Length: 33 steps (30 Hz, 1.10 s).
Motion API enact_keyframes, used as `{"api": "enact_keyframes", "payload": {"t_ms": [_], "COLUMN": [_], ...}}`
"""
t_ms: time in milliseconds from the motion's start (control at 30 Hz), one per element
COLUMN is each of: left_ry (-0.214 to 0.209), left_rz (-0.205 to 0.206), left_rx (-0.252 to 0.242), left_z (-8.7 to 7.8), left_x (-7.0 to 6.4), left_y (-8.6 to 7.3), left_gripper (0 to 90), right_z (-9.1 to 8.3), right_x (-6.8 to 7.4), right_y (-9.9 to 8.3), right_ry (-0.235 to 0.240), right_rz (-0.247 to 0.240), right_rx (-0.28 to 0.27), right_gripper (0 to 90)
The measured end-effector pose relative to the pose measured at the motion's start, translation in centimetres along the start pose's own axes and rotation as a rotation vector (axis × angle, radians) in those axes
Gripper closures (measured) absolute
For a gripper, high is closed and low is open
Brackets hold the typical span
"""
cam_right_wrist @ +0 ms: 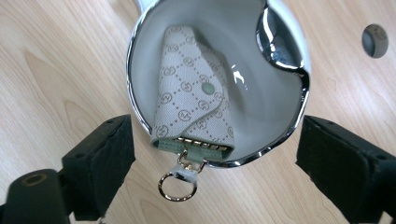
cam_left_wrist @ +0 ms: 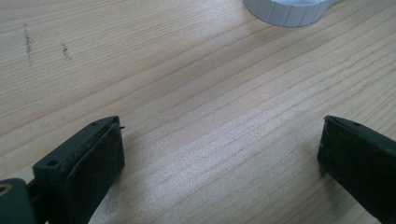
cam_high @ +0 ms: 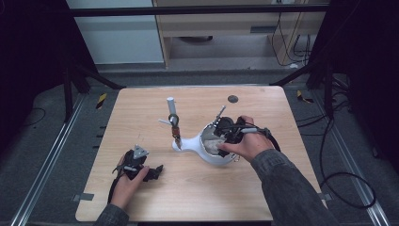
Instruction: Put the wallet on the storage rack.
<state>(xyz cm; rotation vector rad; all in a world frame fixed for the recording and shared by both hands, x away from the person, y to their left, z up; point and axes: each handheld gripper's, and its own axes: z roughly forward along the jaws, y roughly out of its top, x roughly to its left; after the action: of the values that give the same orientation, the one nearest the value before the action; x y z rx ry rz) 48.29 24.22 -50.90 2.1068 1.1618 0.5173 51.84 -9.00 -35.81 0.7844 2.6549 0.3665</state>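
Bowl w/ one key pouch inside

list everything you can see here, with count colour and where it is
table: 1, light wood, centre
bowl: 1, white with chrome rim, right of table centre
key pouch: 1, pale patterned fabric with ring, lying in the bowl, ring end over the rim
upright stand: 1, white post on the bowl's arm, table centre
disc: 1, dark grey, far table edge
left gripper: 1, black, open, low at near left
right gripper: 1, black, open, over the bowl
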Motion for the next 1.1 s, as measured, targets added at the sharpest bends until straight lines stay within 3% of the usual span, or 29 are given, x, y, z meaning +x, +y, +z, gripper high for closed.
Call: {"api": "enact_keyframes", "payload": {"t_ms": [200,400,600,833,1100], "left_ry": [0.0,0.0,-0.002,-0.003,-0.004], "left_rz": [0.003,0.0,0.004,0.003,0.001], "left_rx": [0.002,0.002,0.004,0.005,0.004], "left_z": [0.0,0.0,0.0,0.0,0.0], "left_x": [0.0,0.0,0.0,0.0,0.0], "left_y": [0.0,0.0,0.0,0.0,0.0], "left_gripper": [0.0,0.0,0.0,0.0,0.0], "right_z": [-0.6,-0.6,-0.5,-1.0,-1.2], "right_x": [-0.4,-0.8,-0.8,-0.9,-1.1], "right_y": [-1.1,-2.5,-3.6,-5.0,-7.6], "right_ry": [-0.028,-0.022,-0.043,-0.101,-0.103], "right_rz": [0.045,0.081,0.101,0.135,0.178], "right_rx": [-0.087,-0.124,-0.154,-0.26,-0.341], "right_gripper": [6.5,5.5,9.6,12.6,12.0]}}
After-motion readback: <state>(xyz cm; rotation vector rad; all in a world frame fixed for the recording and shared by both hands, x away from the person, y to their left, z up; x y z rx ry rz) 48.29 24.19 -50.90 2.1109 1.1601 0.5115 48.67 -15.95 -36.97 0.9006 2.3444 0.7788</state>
